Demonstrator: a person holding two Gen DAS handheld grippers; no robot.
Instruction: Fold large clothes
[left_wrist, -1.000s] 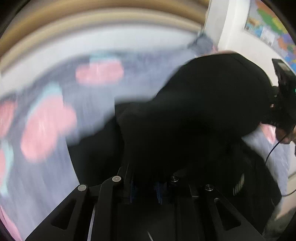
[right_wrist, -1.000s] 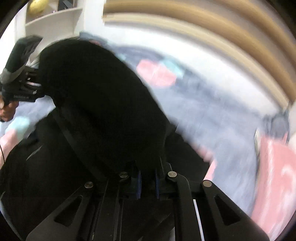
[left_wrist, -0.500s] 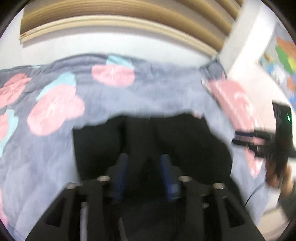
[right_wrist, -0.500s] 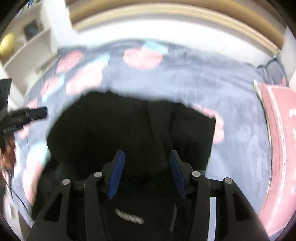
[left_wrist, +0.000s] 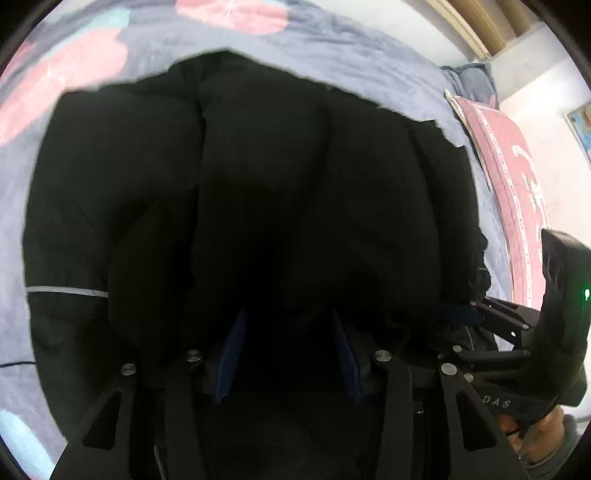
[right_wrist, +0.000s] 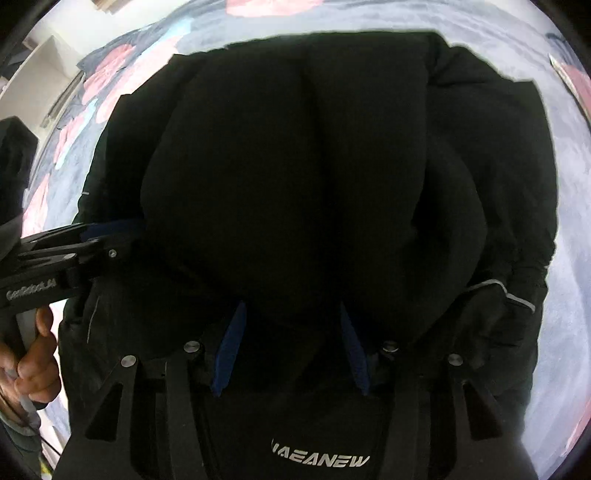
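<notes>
One fold looks done so far, as far as we can judge: the black jacket (left_wrist: 258, 177) lies on the bed (left_wrist: 369, 62), and a thick puffy layer of it is doubled over on top, bulging up right in front of both cameras. The rest of it still spreads wide under that layer, with a sleeve cuff with a grey stripe (right_wrist: 517, 295) sticking out on one side, so we reckon there are more folds to go before it's a tidy bundle.

Our left tongs (left_wrist: 288, 354) stand about halfway apart, having just been opening, and the blue pads (left_wrist: 229, 354) sit on either side of a fold of black cloth without visibly squeezing it. Same story with our right tongs (right_wrist: 291, 350): they closed back a touch after opening, and now stand half spread with jacket bulk between the pads but not pinched, from what we can see. So it reads like a release right after laying the fold down.

Now the annoying part. The jacket is so dark that seams and edges mostly vanish, and we honestly can't tell which part got folded over. The fingertips are buried in fabric, so whether a pad brushes the cloth is unclear. A white logo (right_wrist: 319, 459) shows near the bottom of the right view, partly cut off. The pink pillow (left_wrist: 517, 184) is only half in frame.
</notes>
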